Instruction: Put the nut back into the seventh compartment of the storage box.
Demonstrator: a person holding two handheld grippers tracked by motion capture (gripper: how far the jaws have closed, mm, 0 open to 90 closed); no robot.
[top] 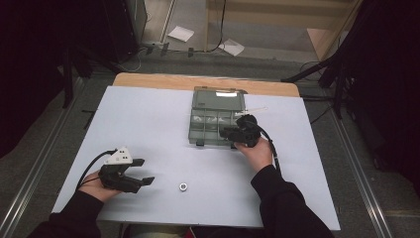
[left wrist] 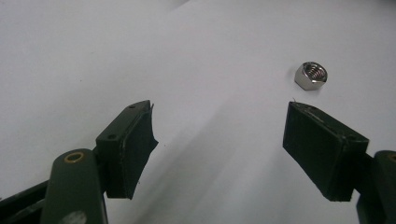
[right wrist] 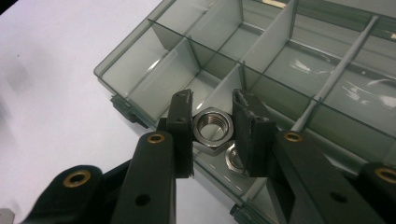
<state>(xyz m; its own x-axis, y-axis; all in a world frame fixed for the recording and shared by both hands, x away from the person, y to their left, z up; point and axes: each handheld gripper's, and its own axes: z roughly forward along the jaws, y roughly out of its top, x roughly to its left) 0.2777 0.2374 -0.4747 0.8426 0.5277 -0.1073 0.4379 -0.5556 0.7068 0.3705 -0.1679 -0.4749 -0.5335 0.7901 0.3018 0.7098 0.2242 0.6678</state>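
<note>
The right claw [right wrist: 212, 135] grips a steel nut [right wrist: 212, 128] over the organizer box [right wrist: 140, 65] near the surface's far edge; another nut seems to lie beneath. The left claw [left wrist: 219, 149] gapes empty, near a loose nut [left wrist: 311, 74] by the near edge.

Your right gripper [top: 233, 133] sat at the organizer box [top: 218, 106] — your left gripper [top: 143, 171] rested open near a nut [top: 183, 187].

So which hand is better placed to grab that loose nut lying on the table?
The left. The left gripper has its jaws wide open just short of the loose nut, while the right gripper is already shut on another nut over the compartment box.
</note>
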